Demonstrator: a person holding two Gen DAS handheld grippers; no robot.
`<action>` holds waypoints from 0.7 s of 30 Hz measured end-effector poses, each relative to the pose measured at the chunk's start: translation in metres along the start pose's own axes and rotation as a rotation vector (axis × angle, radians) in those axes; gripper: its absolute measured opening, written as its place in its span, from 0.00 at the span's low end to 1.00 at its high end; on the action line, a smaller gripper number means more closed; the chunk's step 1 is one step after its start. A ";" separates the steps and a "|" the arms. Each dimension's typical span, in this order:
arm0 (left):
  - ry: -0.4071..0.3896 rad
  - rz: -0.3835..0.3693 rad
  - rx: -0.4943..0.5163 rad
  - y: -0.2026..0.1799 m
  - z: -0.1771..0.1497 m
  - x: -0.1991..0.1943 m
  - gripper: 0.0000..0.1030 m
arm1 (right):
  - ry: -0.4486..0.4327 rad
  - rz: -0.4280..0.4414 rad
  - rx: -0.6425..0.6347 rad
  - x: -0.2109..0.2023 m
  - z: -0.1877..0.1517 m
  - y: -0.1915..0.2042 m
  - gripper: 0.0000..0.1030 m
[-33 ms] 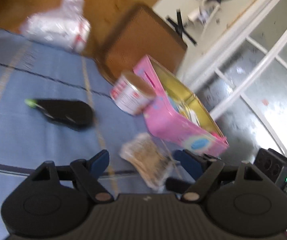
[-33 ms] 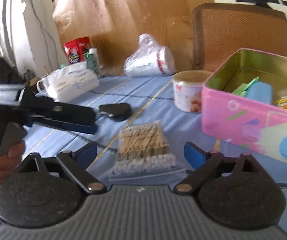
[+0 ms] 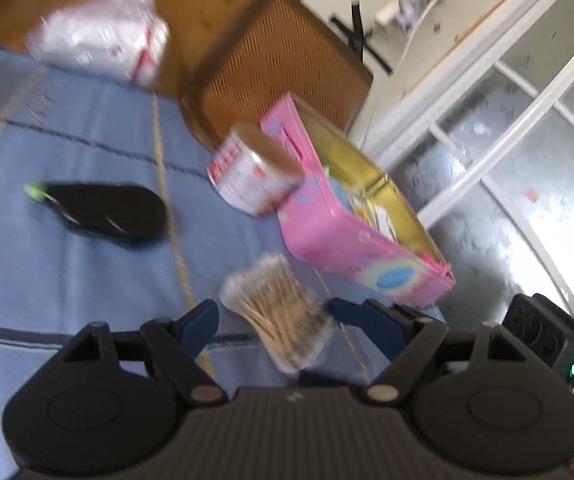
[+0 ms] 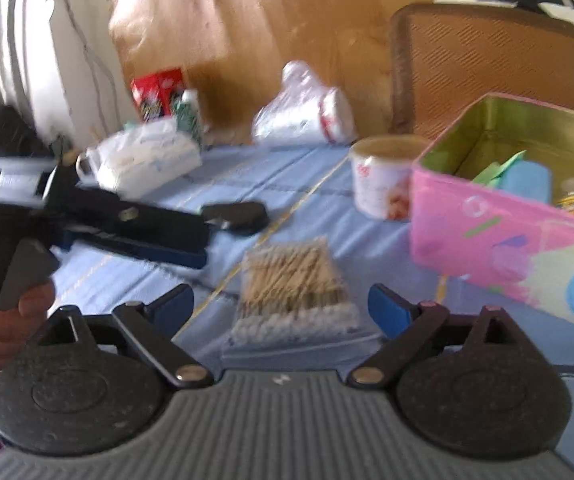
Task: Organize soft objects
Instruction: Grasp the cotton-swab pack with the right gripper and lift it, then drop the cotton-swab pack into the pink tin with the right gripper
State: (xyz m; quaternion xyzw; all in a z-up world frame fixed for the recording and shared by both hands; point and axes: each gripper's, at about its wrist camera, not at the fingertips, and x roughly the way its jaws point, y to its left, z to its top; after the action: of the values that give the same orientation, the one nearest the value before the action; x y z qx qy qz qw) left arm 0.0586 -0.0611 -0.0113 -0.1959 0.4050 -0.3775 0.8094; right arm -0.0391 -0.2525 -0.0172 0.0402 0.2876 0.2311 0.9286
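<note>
— Right tool [image 4: 279, 304]: jaws opening, near their widest, gripping nothing.

— And between the blue fingertips [image 4: 387, 310]?

— Pack of cotton swabs [image 4: 295, 292], lying flat on the blue worktop [image 4: 367, 236], dead ahead and centred in the gap. Pads apart from it on both sides. Long axis of the sticks pointing away from the tool, white tips nearest.

— Left tool [image 3: 275, 316]?

— Jaws closing, about half wide, also empty. Same swab pack [image 3: 279, 312] seen in its gap, but angled across, sticks slanting up and left. Blurred, so contact hard to judge; looks clear of both pads.

— Nearer one?

— Probably the right: squarely lined up, pack straight in front. Seen from there, left tool [image 4: 191, 248] off to the left, hand [image 4: 3, 328] on its grip.

— Beyond the pack?

— Pink tin [image 4: 507, 240] ahead and right, lid off, a few things already inside. Paper cup [image 4: 383, 176] just left of it. Black case [image 4: 239, 214] ahead and left. Likely drop spot: the tin.
</note>
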 end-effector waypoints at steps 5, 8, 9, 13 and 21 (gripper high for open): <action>0.055 0.041 0.039 -0.012 -0.007 0.023 0.44 | -0.003 -0.101 -0.137 0.011 -0.016 0.023 0.72; 0.025 0.009 0.097 -0.031 0.006 0.018 0.44 | -0.088 -0.165 -0.170 -0.002 -0.018 0.024 0.68; 0.013 -0.005 0.117 -0.039 0.010 0.017 0.43 | -0.123 -0.187 -0.172 -0.007 -0.016 0.022 0.66; -0.043 -0.035 0.238 -0.079 0.038 0.024 0.45 | -0.284 -0.267 -0.140 -0.035 0.002 0.004 0.65; -0.100 -0.023 0.308 -0.127 0.076 0.082 0.62 | -0.390 -0.459 -0.021 -0.039 0.039 -0.062 0.66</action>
State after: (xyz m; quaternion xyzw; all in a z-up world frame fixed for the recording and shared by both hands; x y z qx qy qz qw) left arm 0.0938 -0.2043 0.0714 -0.0926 0.2993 -0.4342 0.8446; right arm -0.0211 -0.3228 0.0226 0.0084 0.1030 0.0061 0.9946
